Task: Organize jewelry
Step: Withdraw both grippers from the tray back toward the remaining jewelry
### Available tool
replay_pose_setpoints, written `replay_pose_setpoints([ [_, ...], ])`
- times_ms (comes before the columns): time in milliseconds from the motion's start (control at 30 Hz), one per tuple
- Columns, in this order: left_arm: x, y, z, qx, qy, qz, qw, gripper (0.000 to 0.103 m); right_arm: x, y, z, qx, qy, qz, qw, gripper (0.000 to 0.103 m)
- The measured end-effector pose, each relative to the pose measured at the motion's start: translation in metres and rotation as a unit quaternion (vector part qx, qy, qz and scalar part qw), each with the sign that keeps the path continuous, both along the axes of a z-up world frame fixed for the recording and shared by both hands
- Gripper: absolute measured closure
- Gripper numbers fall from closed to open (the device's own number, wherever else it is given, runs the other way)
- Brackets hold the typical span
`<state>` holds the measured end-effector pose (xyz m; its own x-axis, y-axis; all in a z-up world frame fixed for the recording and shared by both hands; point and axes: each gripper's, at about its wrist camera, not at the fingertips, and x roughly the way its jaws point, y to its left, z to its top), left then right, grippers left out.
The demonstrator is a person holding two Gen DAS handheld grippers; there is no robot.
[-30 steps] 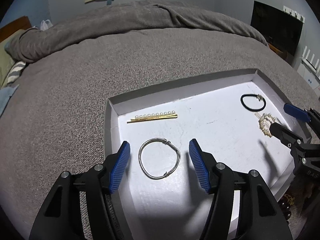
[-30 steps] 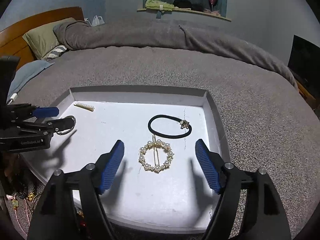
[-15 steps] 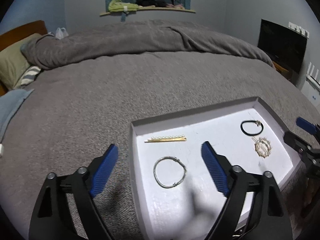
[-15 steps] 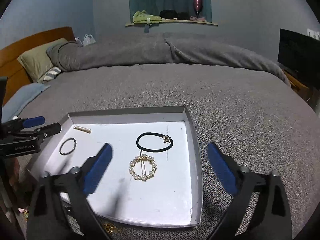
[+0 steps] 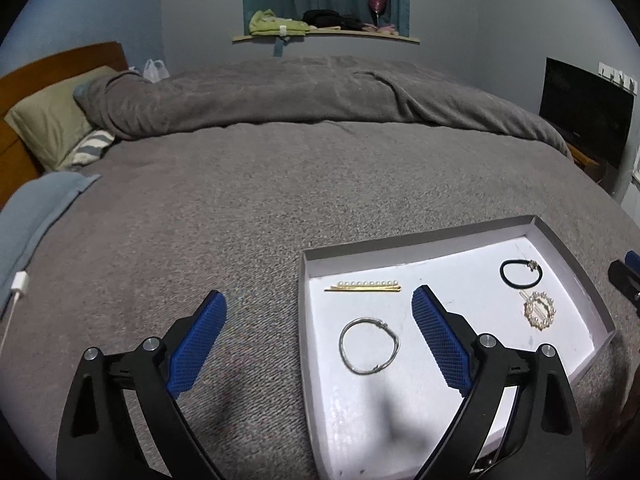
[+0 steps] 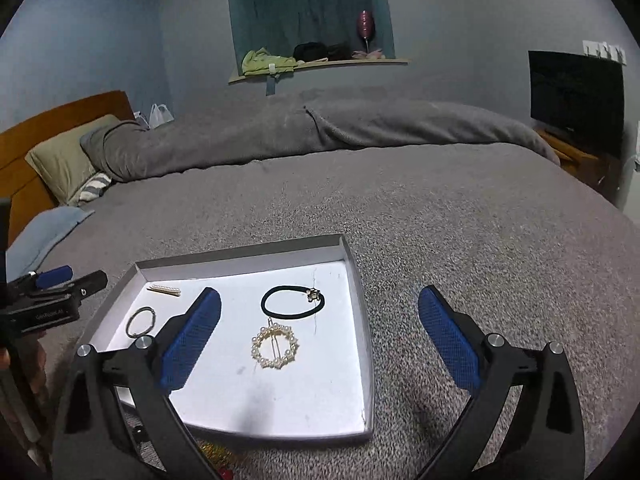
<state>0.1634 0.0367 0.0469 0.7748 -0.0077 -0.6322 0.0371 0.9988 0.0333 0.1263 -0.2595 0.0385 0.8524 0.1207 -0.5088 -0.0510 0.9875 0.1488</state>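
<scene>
A shallow white tray (image 5: 420,236) (image 6: 240,254) lies on the grey bed. In it lie a silver bracelet (image 5: 341,340) (image 6: 130,326), a gold pearl hairpin (image 5: 362,286) (image 6: 164,289), a black hair tie (image 5: 505,278) (image 6: 268,312) and a round pearl clip (image 5: 540,313) (image 6: 275,346). My left gripper (image 5: 318,294) hovers over the tray's left rim, its jaws still opening and empty, the bracelet below them. My right gripper (image 6: 320,292) hangs wide open and empty over the tray's right rim. Each gripper shows at the edge of the other's view.
The grey blanket (image 5: 280,184) covers the bed all around the tray. Pillows (image 5: 52,128) and a blue cloth (image 5: 36,208) with a white charger lie at the left. Loose beads (image 6: 216,450) peek from under the tray's near edge. A dark screen (image 6: 576,96) stands at the right.
Both grippers opened wider and drew back and up from the tray. The bracelet and the pearl clip, earlier framed closely by the jaws, now lie farther off.
</scene>
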Motion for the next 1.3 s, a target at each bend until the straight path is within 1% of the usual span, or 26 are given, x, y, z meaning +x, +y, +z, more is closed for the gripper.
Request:
replay_pose_setpoints([
  [233,-0.028,0.000,0.011,-0.008,-0.018,0.001,0.9998,0.009,-0.024,-0.003,0.004,0.007,-0.009,-0.007,1.000,0.005],
  [400,-0.050,-0.002,0.014,0.001,-0.032,0.003,0.9995,0.009,-0.045,-0.004,0.006,0.008,-0.014,-0.006,1.000,0.005],
  [533,-0.068,0.001,0.014,-0.012,-0.042,0.005,0.9991,0.009,-0.065,-0.007,0.000,0.003,-0.016,-0.007,1.000,0.005],
  [633,-0.082,0.005,0.011,-0.022,-0.044,0.006,0.9988,0.009,-0.076,-0.008,-0.002,-0.003,-0.015,-0.003,1.000,0.005],
  [700,-0.090,0.006,0.007,-0.021,-0.040,0.001,0.9990,0.009,-0.085,-0.009,-0.003,-0.001,-0.015,-0.003,1.000,0.005],
  [900,-0.113,0.004,-0.005,0.013,-0.038,-0.007,0.9992,0.009,-0.103,-0.004,-0.008,-0.007,-0.008,0.010,1.000,0.005],
  [1000,-0.122,0.007,-0.012,0.010,-0.030,-0.010,0.9994,0.009,-0.111,-0.002,-0.010,-0.012,-0.009,0.017,1.000,0.005],
  [1200,-0.144,0.014,-0.018,0.010,-0.037,-0.025,0.9989,0.009,-0.127,0.009,-0.021,-0.028,0.004,0.044,0.999,0.005],
  [1300,-0.152,0.019,-0.021,-0.005,-0.034,-0.031,0.9989,0.009,-0.135,0.017,-0.026,-0.043,0.007,0.058,0.997,0.005],
])
